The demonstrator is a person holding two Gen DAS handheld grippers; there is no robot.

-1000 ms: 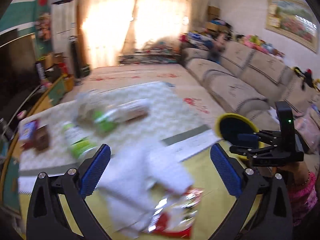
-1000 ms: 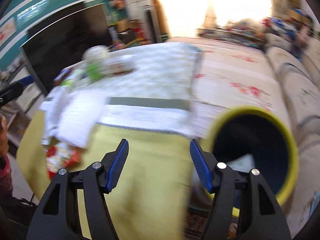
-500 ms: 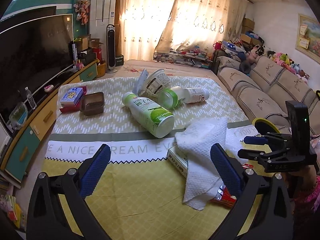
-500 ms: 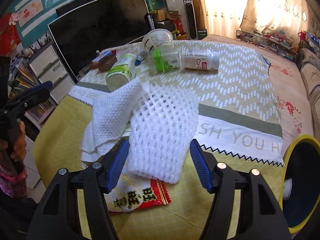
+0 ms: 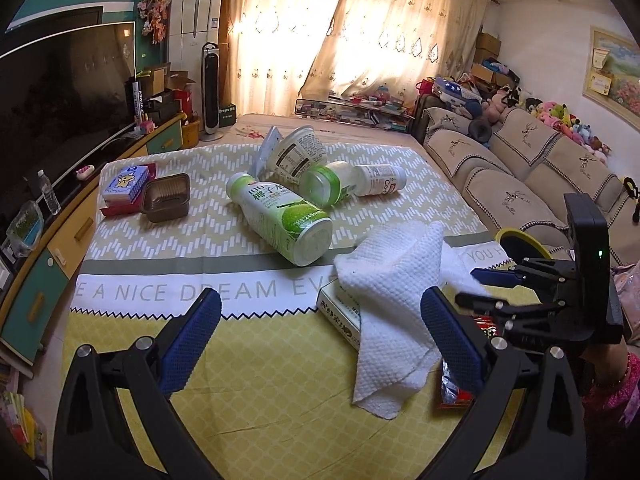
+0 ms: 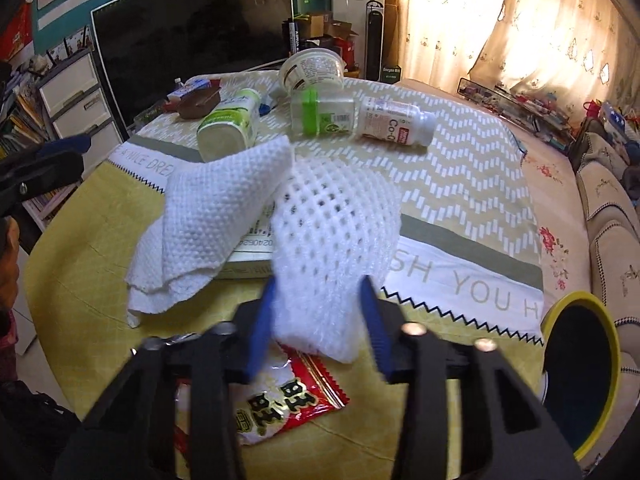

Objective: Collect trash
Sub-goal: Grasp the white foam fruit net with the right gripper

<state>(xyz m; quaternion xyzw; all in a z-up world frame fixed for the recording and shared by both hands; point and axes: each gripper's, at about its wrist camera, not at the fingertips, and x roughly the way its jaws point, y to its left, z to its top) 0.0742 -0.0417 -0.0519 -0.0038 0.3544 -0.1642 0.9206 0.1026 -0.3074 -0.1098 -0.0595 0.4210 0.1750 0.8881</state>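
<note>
We have the right claw [image 6: 318,320] straddling the near end of a white foam fruit-net sleeve [image 6: 334,248]; its blue pads are closing with the sleeve between them, and from the right wrist view the foam looks just touched or lightly pinched at both sides, not yet squeezed flat

The sleeve lies on the yellow-check cloth of the counter [image 6: 92,248], with its long axis running away from the claw toward the far bottles, so the pads close across its width. Its near end overlaps a red-and-white snack wrapper [image 6: 280,396], and its left flank rests beside a white textured paper towel [image 6: 216,220] draped over a flat white carton [image 6: 248,268]

The left claw [image 5: 320,344] stands wide and empty over the yellow cloth, with the paper towel [image 5: 396,304] just ahead and to its right. The right hand is clearly the nearer one to the sleeve

A yellow-rimmed dark bin [image 6: 580,376] sits at the counter's right edge, near the right claw; we judge it the drop point

Other trash farther back: a green-and-white drink bottle [image 5: 280,216] lying on its side, a clear jar with green band [image 6: 320,116], a white pill bottle [image 6: 394,122], and a tipped paper tub [image 6: 312,70]

Risk, as we judge it: the wrapper may come up with the sleeve if the pads catch its edge
</note>
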